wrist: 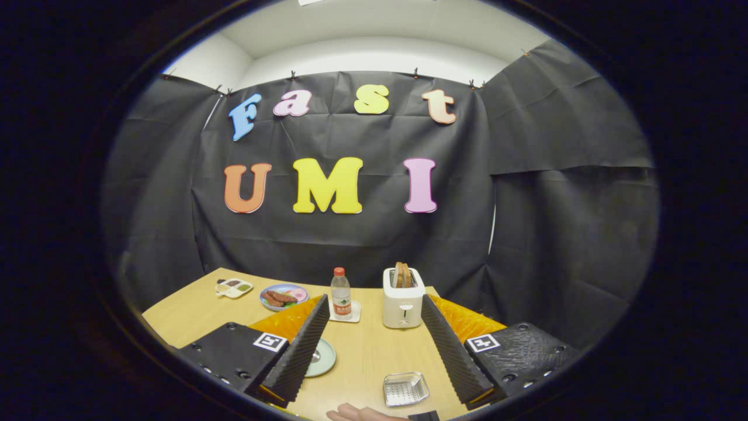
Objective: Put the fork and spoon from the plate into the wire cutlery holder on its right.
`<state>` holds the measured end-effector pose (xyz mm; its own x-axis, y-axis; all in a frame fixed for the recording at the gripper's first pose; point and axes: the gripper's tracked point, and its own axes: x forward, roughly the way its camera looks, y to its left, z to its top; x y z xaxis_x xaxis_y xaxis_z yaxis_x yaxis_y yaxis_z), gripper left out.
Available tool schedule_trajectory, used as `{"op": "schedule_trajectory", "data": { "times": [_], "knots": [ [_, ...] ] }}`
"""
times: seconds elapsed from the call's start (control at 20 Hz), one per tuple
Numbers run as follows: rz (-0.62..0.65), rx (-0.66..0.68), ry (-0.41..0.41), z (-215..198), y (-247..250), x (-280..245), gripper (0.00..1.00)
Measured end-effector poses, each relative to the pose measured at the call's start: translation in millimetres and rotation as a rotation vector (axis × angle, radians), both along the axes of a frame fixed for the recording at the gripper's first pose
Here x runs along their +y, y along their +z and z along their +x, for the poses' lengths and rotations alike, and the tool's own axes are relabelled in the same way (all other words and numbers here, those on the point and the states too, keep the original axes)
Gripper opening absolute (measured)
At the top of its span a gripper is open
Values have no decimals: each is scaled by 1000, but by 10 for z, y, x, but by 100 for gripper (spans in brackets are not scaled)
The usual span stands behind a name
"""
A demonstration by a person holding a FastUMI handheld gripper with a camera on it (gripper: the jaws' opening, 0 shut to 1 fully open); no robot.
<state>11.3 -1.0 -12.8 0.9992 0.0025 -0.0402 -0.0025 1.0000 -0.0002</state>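
Observation:
My gripper (374,300) hangs above the wooden table (374,351), open, with nothing between its fingers. A pale green plate (323,358) lies on the table under the left finger (304,345), which hides most of it. Something small shows on the plate's visible part, but I cannot make out the fork or the spoon. To the plate's right, near the right finger (450,345), sits the low metal mesh cutlery holder (405,388), and I see nothing in it. A person's hand (357,414) rests on the table's near edge, just before the holder.
Beyond the fingertips stand a water bottle (340,299) on a white coaster and a white toaster (402,298) with bread slices in it. Farther left are a blue plate of food (284,296) and a small white sauce tray (234,287). Black cloth walls close the booth.

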Motion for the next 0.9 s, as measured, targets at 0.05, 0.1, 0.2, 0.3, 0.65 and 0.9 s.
{"op": "schedule_trajectory", "data": {
  "times": [0.05, 0.1, 0.2, 0.3, 0.65, 0.9],
  "knots": [
    [-5, 6, -1, 7, -27, 24, 95],
    [-9, 6, 1, 16, -27, 52, 95],
    [-16, 16, 1, 64, -81, 119, 95],
    [-29, 45, 9, 151, -212, 233, 95],
    [-40, 242, 67, 644, -1022, 756, 96],
    [8, 451, 120, 858, -1833, 1291, 96]
  ]
}}
